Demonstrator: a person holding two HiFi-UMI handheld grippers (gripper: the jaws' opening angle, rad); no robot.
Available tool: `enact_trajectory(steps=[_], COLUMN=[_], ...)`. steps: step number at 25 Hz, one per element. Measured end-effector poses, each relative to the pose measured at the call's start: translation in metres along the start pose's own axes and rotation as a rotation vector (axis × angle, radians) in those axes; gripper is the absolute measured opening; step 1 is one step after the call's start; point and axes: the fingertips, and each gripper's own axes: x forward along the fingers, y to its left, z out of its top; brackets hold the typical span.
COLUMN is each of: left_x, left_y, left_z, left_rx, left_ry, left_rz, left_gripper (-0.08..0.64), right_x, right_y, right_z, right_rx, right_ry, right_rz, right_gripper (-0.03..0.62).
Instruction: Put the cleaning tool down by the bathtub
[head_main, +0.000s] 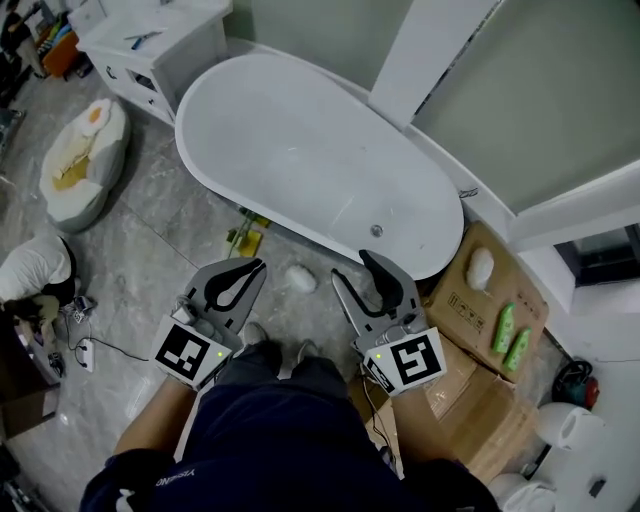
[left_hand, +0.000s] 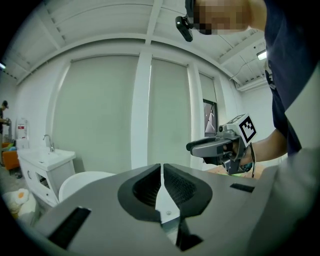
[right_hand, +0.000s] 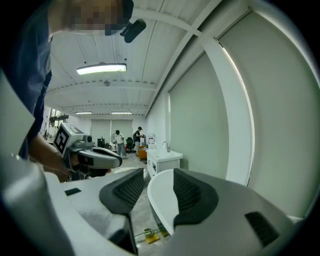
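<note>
While the left hand-held gripper is pressed together, empty, and the right hand-held gripper spread, the yellow-green cleaning tool lies on the floor ahead of the left one, beside the bathtub.

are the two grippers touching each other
Apart. The head view shows the left gripper and the right gripper held side by side, with a plain strip of floor between them.

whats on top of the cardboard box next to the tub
A white lump and two green items lie on the cardboard box. The right gripper covers the box's near corner, and its inside does not show.
</note>
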Motion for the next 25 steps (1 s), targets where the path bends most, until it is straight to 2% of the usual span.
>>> enact_trajectory(steps=[6,15,25], left_x=[0.001,0.001,0.007], left_y=[-0.028,-0.06,-0.079], left_z=[0.022,0.035,0.041], left_rx=[0.04,0.058,0.069], left_ry=[-0.023,-0.046,-0.061], left_rz=[-0.004,0.001,-0.005], left_gripper=[0.043,0.043,0.043], right_x=[-0.033,-0.069,-0.083], right_y=[-0.002,0.001,0.0], right_z=[0.021,0.018,0.023], right_rx=[0.0,0.013,0.015], right_ry=[-0.053,-0.062,-0.084], right_rz=[-0.016,-0.008,0.009], right_gripper=[0.184,0.149,0.106])
